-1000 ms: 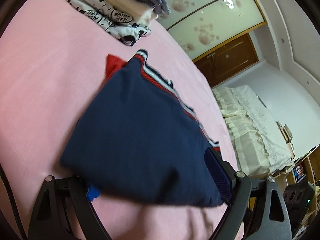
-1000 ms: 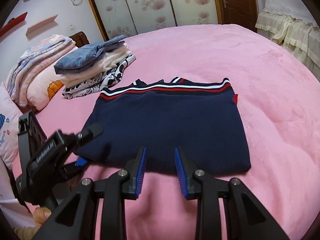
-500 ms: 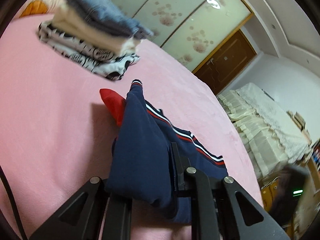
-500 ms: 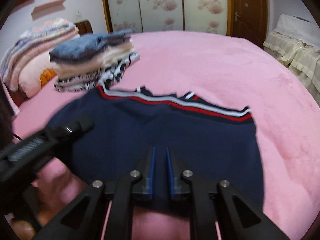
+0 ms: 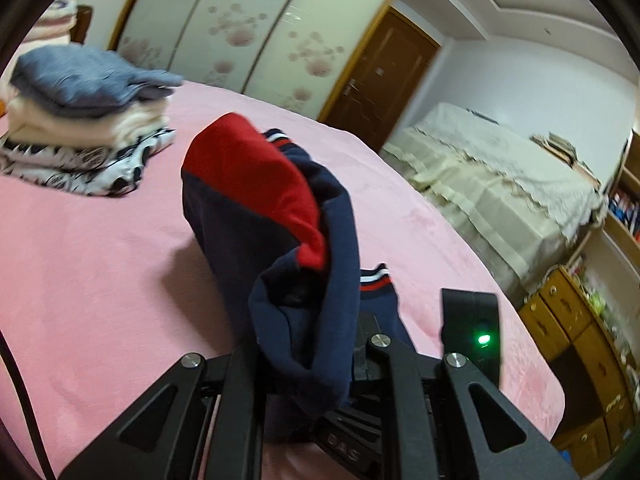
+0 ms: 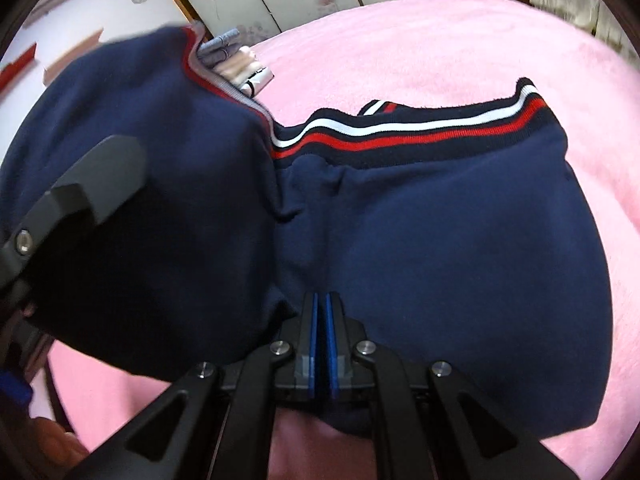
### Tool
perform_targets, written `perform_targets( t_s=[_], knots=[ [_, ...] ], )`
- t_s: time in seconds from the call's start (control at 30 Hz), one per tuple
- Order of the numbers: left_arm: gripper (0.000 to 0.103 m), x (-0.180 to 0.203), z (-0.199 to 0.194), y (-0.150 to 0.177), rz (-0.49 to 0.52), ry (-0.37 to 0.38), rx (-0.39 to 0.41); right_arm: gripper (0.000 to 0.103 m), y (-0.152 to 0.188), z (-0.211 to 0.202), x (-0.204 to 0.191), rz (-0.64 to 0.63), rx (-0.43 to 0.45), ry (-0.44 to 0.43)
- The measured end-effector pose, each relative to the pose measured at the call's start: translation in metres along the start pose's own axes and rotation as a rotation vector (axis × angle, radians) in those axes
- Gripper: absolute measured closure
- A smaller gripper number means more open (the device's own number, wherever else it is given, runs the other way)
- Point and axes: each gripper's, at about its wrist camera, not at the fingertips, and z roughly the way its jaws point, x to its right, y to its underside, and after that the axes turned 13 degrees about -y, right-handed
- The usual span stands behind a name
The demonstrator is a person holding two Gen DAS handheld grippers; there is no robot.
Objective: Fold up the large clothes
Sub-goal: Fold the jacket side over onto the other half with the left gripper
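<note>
A navy sweatshirt (image 6: pixel 460 240) with a red and white striped hem lies on the pink bed (image 5: pixel 100 260). My left gripper (image 5: pixel 308 340) is shut on the sweatshirt's left side and holds it raised off the bed, so the fabric (image 5: pixel 280 208) bunches up and shows a red part. In the right wrist view that lifted side (image 6: pixel 140 140) hangs over at the left, with the left gripper's finger (image 6: pixel 92 184) against it. My right gripper (image 6: pixel 322 316) is shut on the middle of the near edge, its blue pads almost touching, and a crease runs up from them.
A stack of folded clothes (image 5: pixel 80 112) sits on the bed at the back left. Beyond the bed's right edge are a second bed with a cream cover (image 5: pixel 500 168) and wooden drawers (image 5: pixel 568 320). Sliding wardrobe doors (image 5: pixel 248 28) line the far wall.
The left gripper closed on the sweatshirt's side, then rose and rolled with it, lifting that side off the bed. The right gripper closed and came down onto the near edge.
</note>
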Motion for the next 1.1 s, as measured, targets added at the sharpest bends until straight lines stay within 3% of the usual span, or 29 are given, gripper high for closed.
perform_targets(
  t_s=[0.1,0.37,0.53,0.63,0.7,0.8,0.87,0.97,1.1],
  knots=[
    [0.091,0.018,0.002,-0.001,0.04,0.003,-0.009,0.099,0.003,-0.026,0.008,0.038,0.025,-0.039],
    [0.091,0.074,0.039,0.013,0.167,0.012,-0.115,0.099,0.028,-0.113,0.039,0.064,0.151,0.15],
    [0.091,0.102,0.067,0.04,0.252,-0.013,-0.232,0.099,0.036,-0.126,0.059,0.093,0.156,0.213],
    [0.089,0.105,0.072,0.045,0.273,-0.032,-0.237,0.099,0.039,-0.126,0.066,0.102,0.158,0.237],
    [0.083,0.105,0.07,0.042,0.274,-0.021,-0.241,0.099,0.037,-0.125,0.064,0.1,0.163,0.244],
    [0.06,0.104,0.063,0.037,0.263,0.011,-0.26,0.098,0.034,-0.128,0.062,0.099,0.172,0.243],
    [0.038,0.105,0.054,0.034,0.255,0.023,-0.264,0.098,0.03,-0.134,0.061,0.098,0.187,0.24],
    [0.027,0.103,0.037,0.03,0.223,0.057,-0.275,0.098,0.025,-0.14,0.058,0.082,0.202,0.252],
    [0.027,0.091,0.011,0.024,0.19,0.064,-0.265,0.098,0.025,-0.156,0.056,0.077,0.216,0.239]
  ],
)
